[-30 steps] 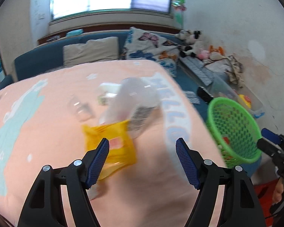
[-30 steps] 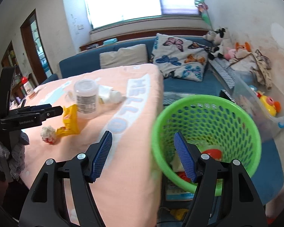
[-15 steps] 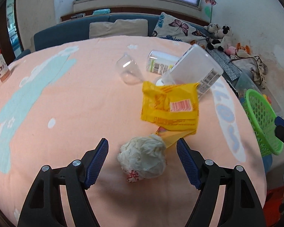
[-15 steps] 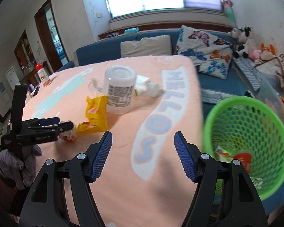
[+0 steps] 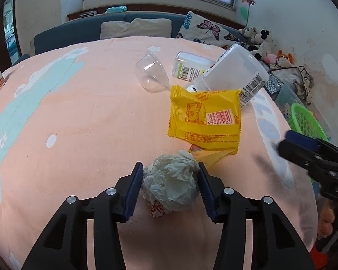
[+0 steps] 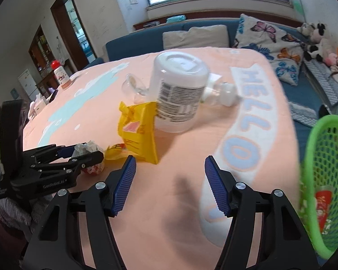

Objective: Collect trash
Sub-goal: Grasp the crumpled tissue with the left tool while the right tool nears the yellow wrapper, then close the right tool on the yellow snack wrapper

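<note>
Left wrist view: the left claw (image 5: pixel 170 181) has just been closing, and its blue pads now press both sides of a crumpled paper wad (image 5: pixel 171 185), grasping it. The wad is a roundish, creased ball of off-white tissue with a bit of red-printed paper at its underside; it has no clear long axis. It rests on the peach cloth of the worktop (image 5: pixel 78 135), near the camera-side edge. Just beyond it lies a flat yellow snack wrapper (image 5: pixel 205 117), barcode side up, its long side running toward the far edge, with a second yellow scrap (image 5: pixel 208 156) under its near corner, touching the wad. Behind the wrapper a large clear plastic jar (image 5: pixel 234 76) tilts over it. A small clear cup (image 5: pixel 152 73) and a clear bottle (image 5: pixel 191 68) lie on their sides farther back. A green mesh basket (image 5: pixel 306 121) stands past the right edge.

Right wrist view: the right claw (image 6: pixel 170 181) has just been narrowing slightly but stands released, with only bare cloth between its pads. The left claw (image 6: pixel 78 155) appears at the left, clenched on the wad (image 6: pixel 87 147). The basket (image 6: pixel 313 157) is at the right edge.
</note>
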The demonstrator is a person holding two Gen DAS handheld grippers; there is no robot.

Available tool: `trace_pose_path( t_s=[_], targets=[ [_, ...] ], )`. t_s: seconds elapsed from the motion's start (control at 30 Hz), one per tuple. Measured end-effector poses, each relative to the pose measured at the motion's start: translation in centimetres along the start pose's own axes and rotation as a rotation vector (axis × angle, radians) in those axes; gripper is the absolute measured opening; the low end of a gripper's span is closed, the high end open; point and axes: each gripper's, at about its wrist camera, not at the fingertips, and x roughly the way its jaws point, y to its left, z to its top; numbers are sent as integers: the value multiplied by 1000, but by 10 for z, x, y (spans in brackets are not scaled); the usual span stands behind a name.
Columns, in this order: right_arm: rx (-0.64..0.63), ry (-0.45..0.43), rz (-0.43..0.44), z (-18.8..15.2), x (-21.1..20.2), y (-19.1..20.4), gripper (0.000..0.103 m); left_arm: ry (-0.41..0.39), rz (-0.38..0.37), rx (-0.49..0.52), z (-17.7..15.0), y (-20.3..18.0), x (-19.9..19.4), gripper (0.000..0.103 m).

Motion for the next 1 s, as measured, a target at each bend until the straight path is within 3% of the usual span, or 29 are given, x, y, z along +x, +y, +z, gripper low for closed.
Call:
trace_pose_path(
  t_s=[0.53,0.9,1.0],
  targets=[
    [-17,66,49,19,63,25,58,-58,3,-34,11,26,-22,43],
    [-29,84,78,17,68,33,20,-69,9,-48,15,36,-26,43],
    [-27,68,83,14,55,31,19,-74,3,-46,15,31,-28,43]
  ],
)
